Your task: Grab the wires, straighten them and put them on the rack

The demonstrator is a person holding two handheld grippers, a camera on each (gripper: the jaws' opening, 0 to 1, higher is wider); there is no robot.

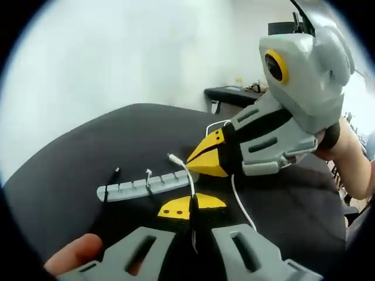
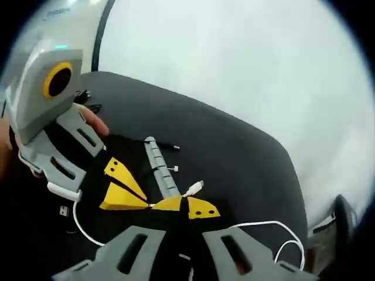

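- Two wires already sit in the rack (image 1: pixel 143 185): a black one (image 1: pixel 112 176) and a short white one (image 1: pixel 149 174).
- The left gripper (image 1: pixel 192 206) and right gripper (image 2: pixel 186 206) both pinch the white wire (image 1: pixel 186 172), stretching it just above the rack; seating it remains.
- The right gripper view adds slack looping on the table (image 2: pixel 246 158).

The right hand-held gripper (image 2: pixel 184 206) has its yellow jaw tips pinched together on a white wire (image 2: pixel 256 225) at its connector end, just beside the grey rack (image 2: pixel 160 168) on the black table (image 2: pixel 234 158). The left hand-held gripper (image 2: pixel 126 190) meets it from the left.
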